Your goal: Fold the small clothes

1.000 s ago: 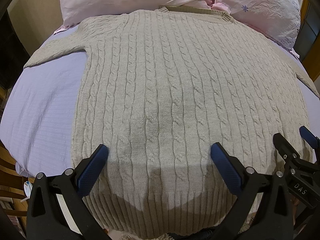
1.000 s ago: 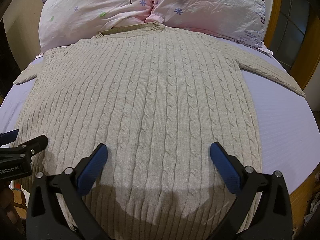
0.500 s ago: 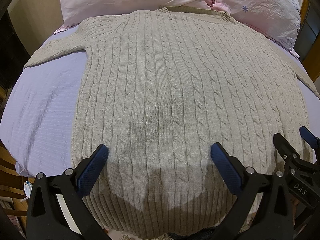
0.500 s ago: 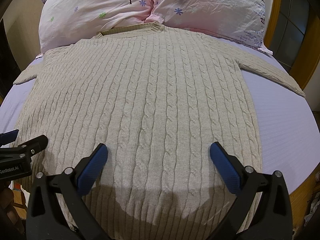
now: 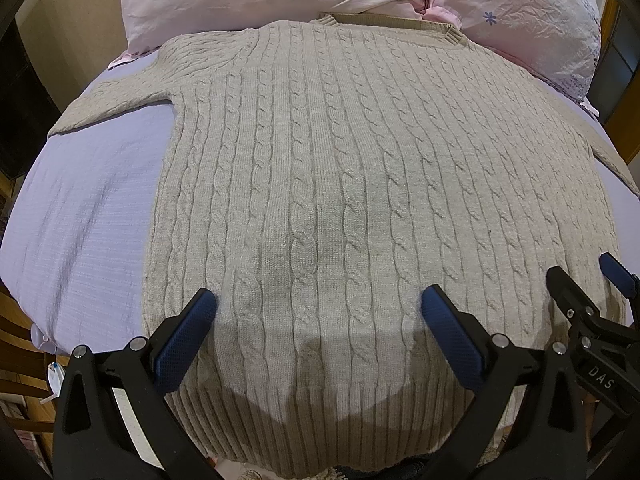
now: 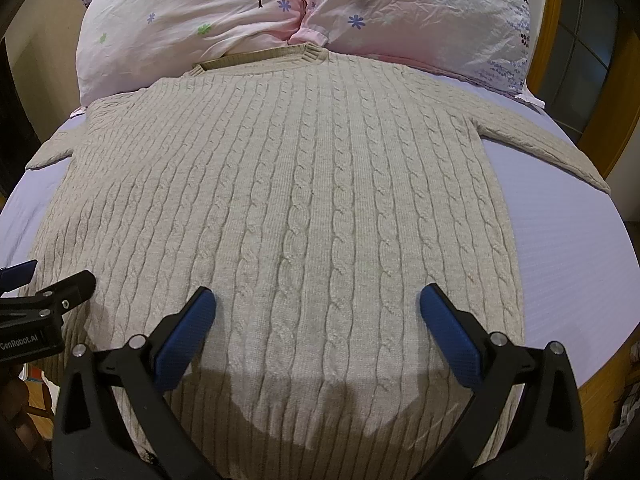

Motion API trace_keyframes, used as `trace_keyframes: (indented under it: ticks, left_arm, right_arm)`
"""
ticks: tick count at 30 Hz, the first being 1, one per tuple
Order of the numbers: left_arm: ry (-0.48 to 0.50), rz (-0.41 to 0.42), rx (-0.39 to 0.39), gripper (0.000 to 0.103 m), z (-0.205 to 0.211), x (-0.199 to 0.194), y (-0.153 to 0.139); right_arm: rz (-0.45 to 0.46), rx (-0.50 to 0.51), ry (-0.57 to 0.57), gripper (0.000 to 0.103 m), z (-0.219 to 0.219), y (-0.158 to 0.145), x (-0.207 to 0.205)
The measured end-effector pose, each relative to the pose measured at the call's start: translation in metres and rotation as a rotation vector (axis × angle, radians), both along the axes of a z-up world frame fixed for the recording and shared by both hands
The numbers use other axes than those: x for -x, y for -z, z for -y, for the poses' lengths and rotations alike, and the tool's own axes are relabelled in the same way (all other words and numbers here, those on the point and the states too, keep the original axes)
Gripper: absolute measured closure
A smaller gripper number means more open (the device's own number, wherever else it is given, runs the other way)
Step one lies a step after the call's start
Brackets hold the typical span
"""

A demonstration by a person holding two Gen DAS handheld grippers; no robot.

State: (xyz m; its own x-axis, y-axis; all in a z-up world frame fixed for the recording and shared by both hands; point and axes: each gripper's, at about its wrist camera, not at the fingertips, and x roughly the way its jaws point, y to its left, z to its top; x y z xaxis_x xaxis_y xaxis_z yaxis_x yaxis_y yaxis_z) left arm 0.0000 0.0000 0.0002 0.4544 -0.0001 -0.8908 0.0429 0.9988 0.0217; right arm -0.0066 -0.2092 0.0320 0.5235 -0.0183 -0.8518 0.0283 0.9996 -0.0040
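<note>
Sweater [image 5: 360,200], a beige cable-knit, is lying flat and face up on the lavender bedsheet [image 5: 88,216], its collar touching the two pink floral pillows [image 6: 200,20] at the head of the bed and its sleeves spreading out to either side. Left gripper [image 5: 318,308] is hovering over the ribbed hem near the sweater's left side, jaws spread wide and gripping nothing. Right gripper [image 6: 318,306] is hanging over the hem toward the right side, likewise released, its blue pads [image 6: 448,336] casting a shadow on the knit.
</note>
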Motion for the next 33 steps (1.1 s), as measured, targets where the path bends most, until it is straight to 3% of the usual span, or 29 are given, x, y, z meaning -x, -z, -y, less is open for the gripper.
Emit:
trace_keyframes:
  ticks: [33]
  left_arm:
    - [-0.001, 0.007, -0.001, 0.001, -0.0021, -0.0025, -0.0007]
  right_arm:
    - [-0.008, 0.004, 0.005, 0.002, 0.004, -0.0004, -0.0001]
